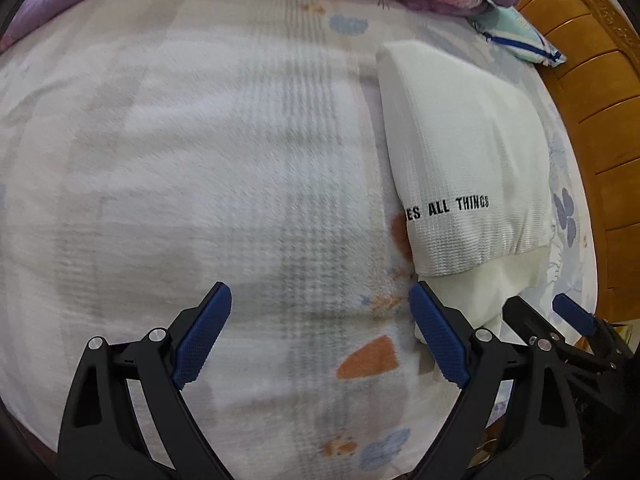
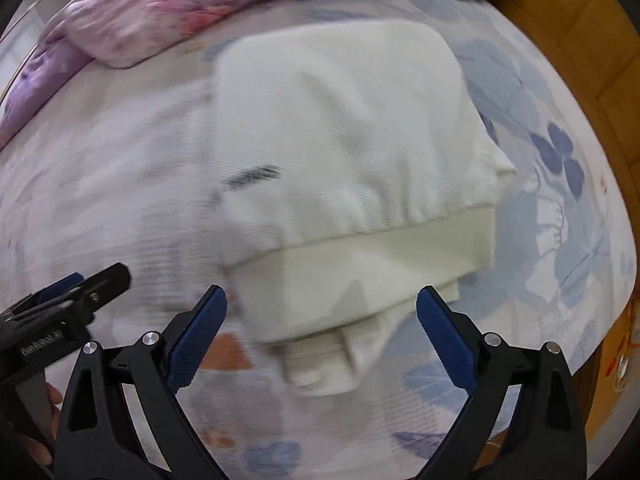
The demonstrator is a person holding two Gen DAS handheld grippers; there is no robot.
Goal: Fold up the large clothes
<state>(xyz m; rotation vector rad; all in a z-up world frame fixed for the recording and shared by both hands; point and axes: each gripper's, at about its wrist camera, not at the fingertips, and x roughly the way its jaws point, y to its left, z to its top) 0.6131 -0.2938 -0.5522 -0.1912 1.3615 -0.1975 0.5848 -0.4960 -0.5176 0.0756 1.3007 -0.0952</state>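
A white sweatshirt (image 2: 344, 140) lies folded into a compact block on the bed, its ribbed hem toward me and a cuff sticking out below. In the left wrist view it (image 1: 460, 160) lies to the right, with black lettering "ALL THINGS". My right gripper (image 2: 320, 320) is open and empty, just in front of the hem. My left gripper (image 1: 320, 320) is open and empty over bare sheet, to the left of the sweatshirt. The right gripper also shows at the right edge of the left wrist view (image 1: 560, 328).
The bed sheet (image 1: 200, 160) is white with blue and orange flower prints. A pink and purple floral quilt (image 2: 160, 8) lies bunched at the back. A small light-blue pillow (image 1: 516, 28) sits at the back right. A wooden bed frame (image 1: 600, 120) runs along the right.
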